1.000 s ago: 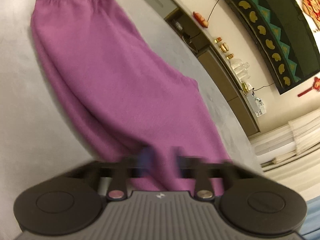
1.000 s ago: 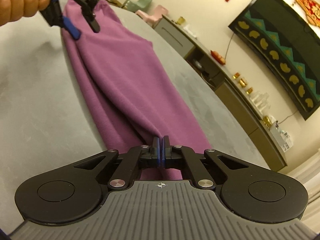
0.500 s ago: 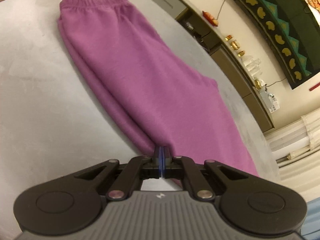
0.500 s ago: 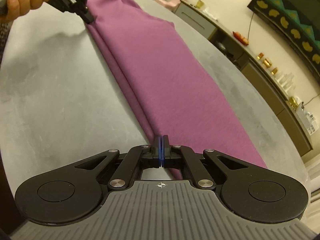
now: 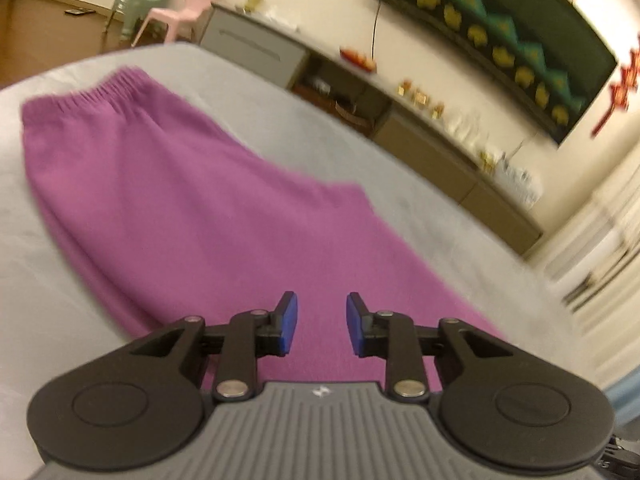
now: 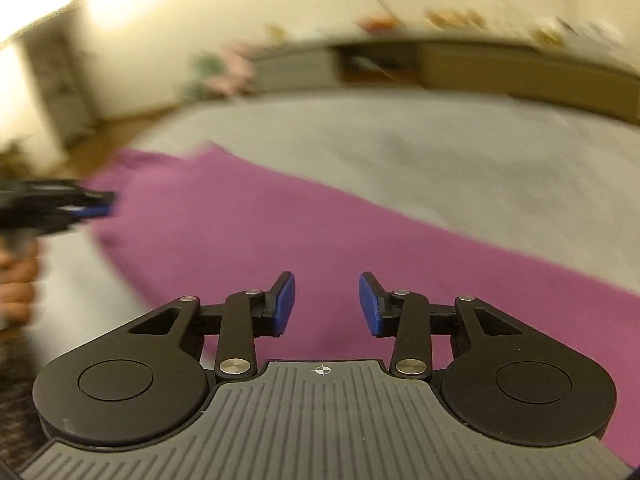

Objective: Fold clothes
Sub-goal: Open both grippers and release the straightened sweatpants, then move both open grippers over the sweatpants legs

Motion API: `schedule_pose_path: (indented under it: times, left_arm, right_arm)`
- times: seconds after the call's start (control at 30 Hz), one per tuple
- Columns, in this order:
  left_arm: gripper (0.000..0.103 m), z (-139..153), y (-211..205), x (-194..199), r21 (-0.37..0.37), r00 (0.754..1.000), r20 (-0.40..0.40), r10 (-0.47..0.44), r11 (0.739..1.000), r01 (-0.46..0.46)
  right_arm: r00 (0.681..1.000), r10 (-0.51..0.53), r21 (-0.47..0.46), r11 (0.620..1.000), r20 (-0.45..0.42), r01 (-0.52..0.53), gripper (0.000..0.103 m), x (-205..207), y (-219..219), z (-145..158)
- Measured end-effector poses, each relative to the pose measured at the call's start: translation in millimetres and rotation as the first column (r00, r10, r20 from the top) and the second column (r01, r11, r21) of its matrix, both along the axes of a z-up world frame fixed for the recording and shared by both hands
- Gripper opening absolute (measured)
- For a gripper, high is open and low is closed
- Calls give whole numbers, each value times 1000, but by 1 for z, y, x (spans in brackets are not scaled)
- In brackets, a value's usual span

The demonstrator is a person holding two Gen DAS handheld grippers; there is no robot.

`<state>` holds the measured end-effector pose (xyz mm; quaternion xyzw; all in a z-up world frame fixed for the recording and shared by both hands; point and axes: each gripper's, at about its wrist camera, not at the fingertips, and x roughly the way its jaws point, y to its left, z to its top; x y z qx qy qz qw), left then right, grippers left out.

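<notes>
Both grippers, left (image 5: 318, 324) and right (image 6: 327, 305), released to wide over purple fleece trousers (image 5: 192, 208) at frame centre; regrip edges squarely.

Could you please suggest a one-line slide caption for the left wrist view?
Open left tongs poised over purple sweatpants folded lengthwise on a grey table.

Each camera sits just behind its own fingers, low over the grey table (image 5: 280, 92). The left view looks along the purple trousers (image 5: 180, 208) towards their waistband; the right view crosses them, blurred. Both share the trousers and far sideboard (image 5: 440, 148).
</notes>
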<state>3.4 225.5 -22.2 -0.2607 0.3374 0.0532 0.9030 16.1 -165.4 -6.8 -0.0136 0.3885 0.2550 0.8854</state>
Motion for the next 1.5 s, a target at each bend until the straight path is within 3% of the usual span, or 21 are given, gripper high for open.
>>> schedule_pose_path:
  times: [0.13,0.2,0.3,0.33,0.4,0.47,0.53,0.6,0.63,0.67,0.73,0.8,0.97,1.03,1.2,1.3,1.4,1.5]
  left_arm:
    - [24,-14,-13,-2,53,996,-74,-43,997,47]
    - [23,-12,-17,-10,90,995,-83,-64,993,71]
    - [16,-11,-15,-13,89,994,-89,-60,994,68]
    - [16,-10,-14,-13,86,994,-93,-57,994,65]
    - [16,-10,-11,-16,83,994,-97,-51,995,59]
    - [16,-10,-14,-12,99,994,-101,-48,993,58]
    - [18,-9,-18,-8,116,993,-104,-53,991,65]
    - [23,-4,-18,-8,126,994,-83,-72,989,82]
    - [27,4,-15,-9,144,996,-57,-72,986,80]
    - [30,15,-8,-10,171,997,-28,-66,983,69]
    - [47,34,17,-3,229,1000,-3,-1,973,2]
    - [48,49,49,10,279,996,0,88,957,-84]
    - [45,29,152,47,306,958,-127,255,929,-207]
    - [30,13,179,53,285,941,-179,287,931,-229]
    - [27,11,201,62,277,929,-191,316,926,-258]
    - [25,21,186,72,310,911,-219,350,910,-275]
    - [32,42,131,82,382,964,-146,221,911,-152]
    - [38,47,74,95,414,991,-124,43,910,12]
  right_arm:
    - [997,73,-123,990,-6,-73,46,-16,6,-14]
    - [991,129,-128,983,-28,-131,52,-29,3,-11]
    - [987,152,-110,982,-47,-156,47,-42,-20,-5]
    - [991,125,-95,987,-44,-128,44,-41,-33,-1]
    - [998,-55,-87,995,-7,54,45,-29,-82,6]
    - [967,-252,-87,963,36,254,45,-17,-134,13]
    - [921,-388,-134,911,35,389,47,-1,-177,7]
    - [891,-455,-223,868,7,444,47,15,-210,-9]
    - [884,-467,-235,860,-2,453,56,19,-224,-14]
    - [882,-471,-217,861,1,460,57,20,-233,-13]
    - [872,-490,-198,854,1,481,51,22,-245,-6]
    - [872,-489,-161,858,33,488,53,21,-251,3]
    - [879,-476,-188,863,9,469,58,38,-262,-8]
    - [875,-484,-186,860,-5,474,64,44,-267,-12]
    - [869,-494,-178,858,-29,482,70,57,-275,-23]
    - [868,-497,-173,856,-10,488,71,60,-269,-24]
    - [867,-497,-138,858,26,495,55,52,-267,-13]
    - [865,-497,-103,859,62,501,54,44,-265,-2]
